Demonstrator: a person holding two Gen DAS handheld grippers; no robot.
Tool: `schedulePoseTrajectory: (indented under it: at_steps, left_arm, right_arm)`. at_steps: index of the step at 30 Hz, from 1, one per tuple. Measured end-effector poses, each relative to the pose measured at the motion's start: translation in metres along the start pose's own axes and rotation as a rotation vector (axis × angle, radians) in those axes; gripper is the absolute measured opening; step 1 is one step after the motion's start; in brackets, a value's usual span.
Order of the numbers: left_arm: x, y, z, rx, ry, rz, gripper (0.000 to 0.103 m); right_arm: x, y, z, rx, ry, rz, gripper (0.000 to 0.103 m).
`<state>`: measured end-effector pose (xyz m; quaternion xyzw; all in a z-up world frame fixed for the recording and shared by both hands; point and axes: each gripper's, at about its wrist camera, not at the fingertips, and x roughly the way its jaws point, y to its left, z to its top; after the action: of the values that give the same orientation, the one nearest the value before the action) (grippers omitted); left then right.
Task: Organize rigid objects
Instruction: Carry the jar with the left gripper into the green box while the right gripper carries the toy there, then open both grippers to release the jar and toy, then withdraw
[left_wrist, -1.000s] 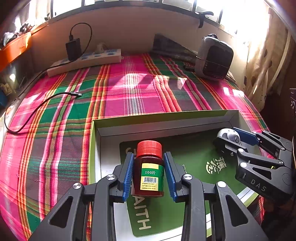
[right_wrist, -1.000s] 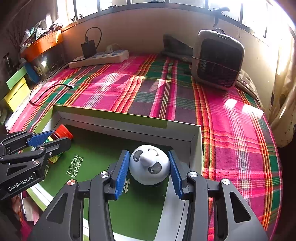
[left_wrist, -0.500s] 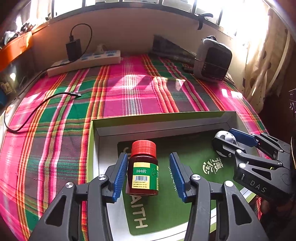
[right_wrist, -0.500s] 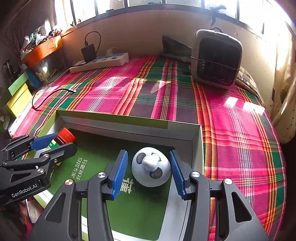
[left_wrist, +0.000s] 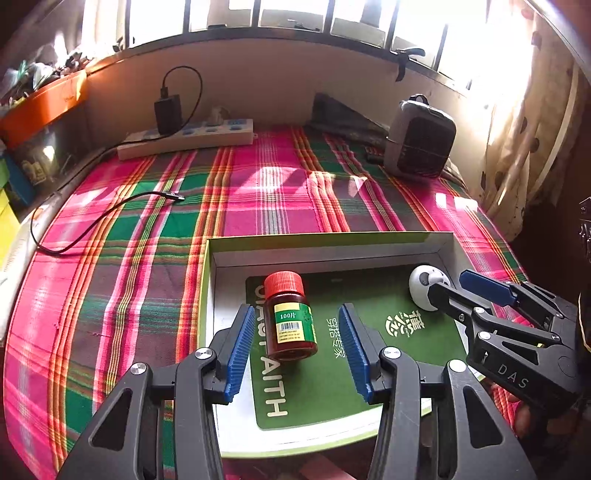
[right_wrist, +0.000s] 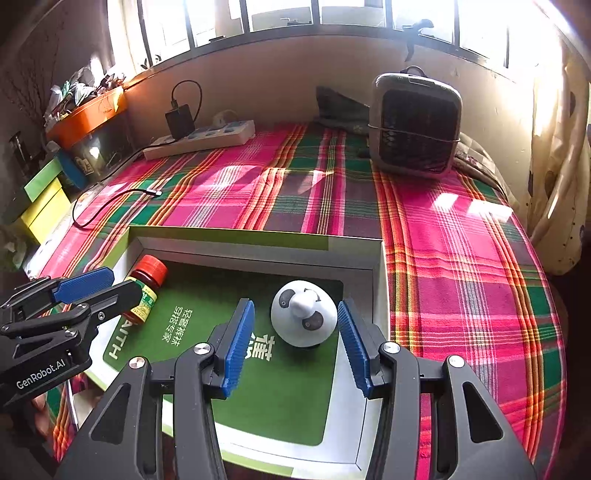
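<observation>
A brown pill bottle (left_wrist: 291, 317) with a red cap and green label stands upright in a shallow green-and-white box (left_wrist: 325, 245). My left gripper (left_wrist: 295, 347) is open, its blue pads apart from the bottle on both sides. A white panda-faced dome toy (right_wrist: 303, 317) sits at the box's right end. My right gripper (right_wrist: 295, 341) is open around it, pads clear of its sides. In the right wrist view the bottle (right_wrist: 147, 288) shows behind the left gripper's fingers (right_wrist: 83, 284). The toy (left_wrist: 424, 286) and right gripper's fingers (left_wrist: 484, 288) appear at the right of the left wrist view.
The box (right_wrist: 258, 236) lies on a pink and green plaid cloth (left_wrist: 147, 258). A power strip (left_wrist: 188, 138) with a black charger and loose cable (left_wrist: 110, 206) lies at the back left. A grey heater (right_wrist: 415, 125) stands at the back right. Curtains hang at the right.
Both grippers opened and let go, the left of the bottle and the right of the panda toy. Both pulled back and up a little, leaving the objects standing in the box.
</observation>
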<state>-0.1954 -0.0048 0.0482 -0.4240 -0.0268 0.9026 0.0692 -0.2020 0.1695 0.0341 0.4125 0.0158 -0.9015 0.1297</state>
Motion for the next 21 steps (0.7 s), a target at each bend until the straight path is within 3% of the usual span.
schedulePoseTrajectory:
  at_steps: [21]
  left_arm:
    - [-0.052,0.024,-0.045,-0.05,-0.031,0.033,0.047]
  right_arm:
    - [-0.051,0.001,-0.042,0.034,-0.03,-0.012,0.049]
